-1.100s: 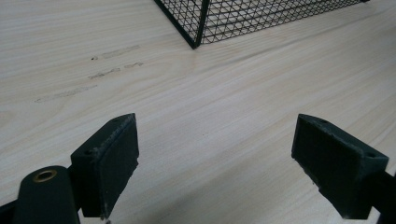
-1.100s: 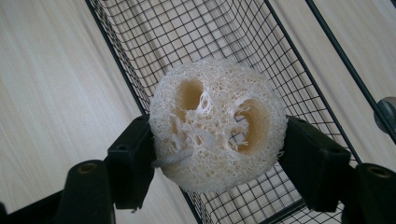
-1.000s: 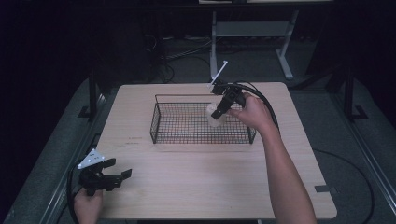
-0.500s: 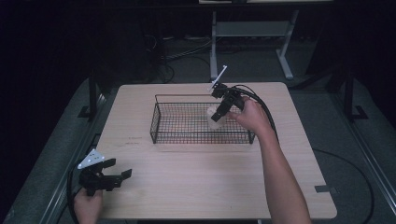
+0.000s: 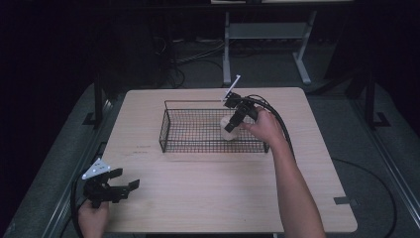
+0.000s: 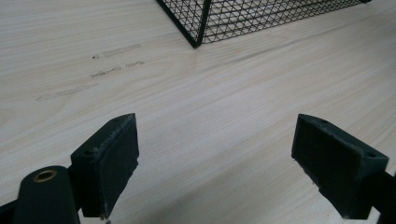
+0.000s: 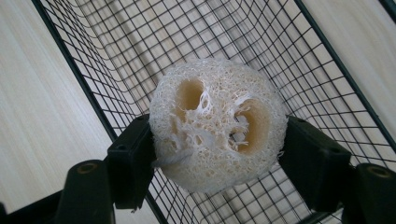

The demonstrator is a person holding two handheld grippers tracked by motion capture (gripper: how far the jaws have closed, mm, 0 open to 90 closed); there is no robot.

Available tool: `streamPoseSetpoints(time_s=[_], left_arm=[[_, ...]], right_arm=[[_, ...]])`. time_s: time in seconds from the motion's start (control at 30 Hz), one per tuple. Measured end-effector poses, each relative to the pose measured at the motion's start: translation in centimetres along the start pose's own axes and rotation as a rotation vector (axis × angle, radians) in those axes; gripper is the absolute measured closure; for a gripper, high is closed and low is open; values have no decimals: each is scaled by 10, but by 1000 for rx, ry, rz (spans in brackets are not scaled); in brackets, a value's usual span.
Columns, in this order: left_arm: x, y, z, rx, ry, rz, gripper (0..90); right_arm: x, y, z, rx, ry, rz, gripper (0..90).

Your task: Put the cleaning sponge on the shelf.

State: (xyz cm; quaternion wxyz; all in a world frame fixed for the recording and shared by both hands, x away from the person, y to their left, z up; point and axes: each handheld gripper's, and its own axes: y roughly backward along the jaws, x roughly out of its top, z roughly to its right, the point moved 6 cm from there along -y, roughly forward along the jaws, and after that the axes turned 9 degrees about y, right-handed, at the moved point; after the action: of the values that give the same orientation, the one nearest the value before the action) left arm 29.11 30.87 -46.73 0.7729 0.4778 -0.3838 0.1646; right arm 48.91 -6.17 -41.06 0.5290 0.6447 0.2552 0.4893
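The right gripper (image 5: pixel 231 123) hangs over the right-hand part of the black wire basket (image 5: pixel 171 141), angled down from the person's right hand (image 5: pixel 265 126), with its cable looping back along the forearm. Its fingers (image 7: pixel 130 163) pinch a pale loofah slice (image 7: pixel 217 123) from two sides — in the right gripper view the pads press into the fibrous rim left and right, and the slice's flat face with its two large hollows turns toward the camera. Behind the loofah slice lies the basket's mesh floor and one long wall. In the high view the loofah slice (image 5: pixel 228 130) shows as a light lump within the basket's outline, close to its right end and nearer the front wall than the back; whether it touches the mesh cannot be told.

The basket stands on the light wooden counter (image 5: pixel 208 198), toward the far half and roughly centred.

The left gripper (image 5: pixel 111 189) rests low at the near left corner of the counter, held in the left hand (image 5: pixel 93 218), well apart from the basket. Its fingers (image 6: pixel 109 158) are spread wide with nothing between them — bare wood grain shows in the gap, and the basket's near corner (image 6: pixel 198 39) rises farther off at the top of the left gripper view.
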Motion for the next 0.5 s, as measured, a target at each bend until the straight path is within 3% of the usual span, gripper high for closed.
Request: streamPoseSetpoints(time_s=[0.5], left_arm=[[1, -1, 1, 1, -5, 1, 137]], right_arm=[[-7, -13, 2, 1, -21, -2, 301]])
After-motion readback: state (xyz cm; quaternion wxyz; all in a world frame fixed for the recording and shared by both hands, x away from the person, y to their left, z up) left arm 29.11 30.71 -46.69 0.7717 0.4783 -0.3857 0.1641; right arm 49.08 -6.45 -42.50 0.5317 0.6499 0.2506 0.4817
